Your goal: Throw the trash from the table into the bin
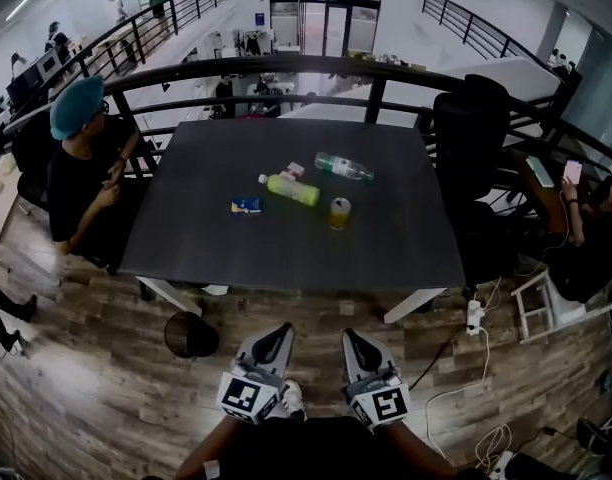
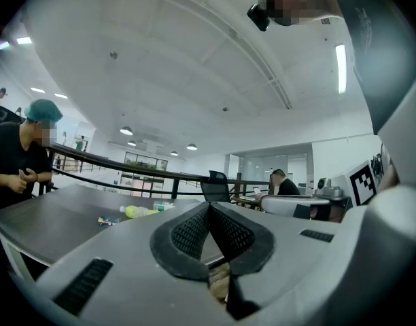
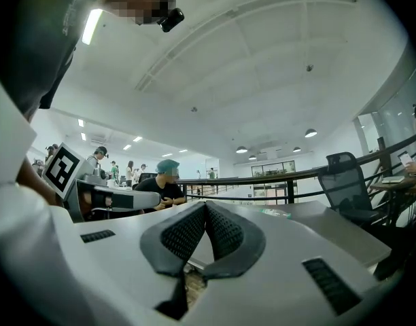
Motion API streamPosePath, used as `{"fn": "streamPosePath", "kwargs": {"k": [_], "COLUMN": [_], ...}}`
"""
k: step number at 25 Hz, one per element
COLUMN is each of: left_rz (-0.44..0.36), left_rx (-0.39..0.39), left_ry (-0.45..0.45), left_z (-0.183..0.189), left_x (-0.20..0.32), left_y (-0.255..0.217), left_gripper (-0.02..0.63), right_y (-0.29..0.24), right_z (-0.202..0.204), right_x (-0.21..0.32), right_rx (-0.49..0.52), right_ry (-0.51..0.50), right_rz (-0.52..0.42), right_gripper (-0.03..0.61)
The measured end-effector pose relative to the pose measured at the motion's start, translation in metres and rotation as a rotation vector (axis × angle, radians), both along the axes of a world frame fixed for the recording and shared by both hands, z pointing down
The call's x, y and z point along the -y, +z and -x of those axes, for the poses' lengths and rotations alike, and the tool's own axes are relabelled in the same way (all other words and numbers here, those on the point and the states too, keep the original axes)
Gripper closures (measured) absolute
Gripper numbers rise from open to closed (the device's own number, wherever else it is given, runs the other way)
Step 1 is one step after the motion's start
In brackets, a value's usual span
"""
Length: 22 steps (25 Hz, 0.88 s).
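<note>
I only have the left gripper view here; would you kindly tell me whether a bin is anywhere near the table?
Observer: Yes. The head view shows a dark round bin on the floor just in front of the table's near edge, toward its left end.
Operator: Thank you. Is there any trash I may be missing?
Observer: A small yellow can stands upright on the table, right of the blue packet.
Operator: And the right gripper?
Observer: The right gripper has its jaws together, with nothing between them.
</note>
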<state>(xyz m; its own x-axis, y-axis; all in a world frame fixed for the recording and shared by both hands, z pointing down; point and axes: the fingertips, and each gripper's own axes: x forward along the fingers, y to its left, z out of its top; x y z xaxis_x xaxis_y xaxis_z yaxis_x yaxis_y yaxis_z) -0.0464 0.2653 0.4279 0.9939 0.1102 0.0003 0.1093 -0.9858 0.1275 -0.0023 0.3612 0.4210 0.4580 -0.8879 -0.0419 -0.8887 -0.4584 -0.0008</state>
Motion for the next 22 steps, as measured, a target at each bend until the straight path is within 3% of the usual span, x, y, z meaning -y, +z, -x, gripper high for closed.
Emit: {"fn": "streamPosePath", "kwargs": {"k": [7,13,22], "left_rz": [0.046,0.050,0.024], "left_rx": [-0.043,-0.034,0.016], "left_ry": [-0.030,-0.050,-0.043], "left_z": [-0.004,-0.016,-0.083], "left_x": [0.046,0.066,0.072], "left_y": [-0.016,-0.011,0.002], "left_gripper": [0.594,0.594,0.594], "right_y": [-0.012,-0.013,0.008], "right_z": [-0.007,-0.028,-0.094], "right_x": [0.050,0.061,0.078], "right_rx": [-0.021,-0.024,0.005], "right_ry": [-0.012,0.000,-0.032], "right_rz": [0.014,0.032,0.023], "right_gripper": [0.554,0.554,0.554]}}
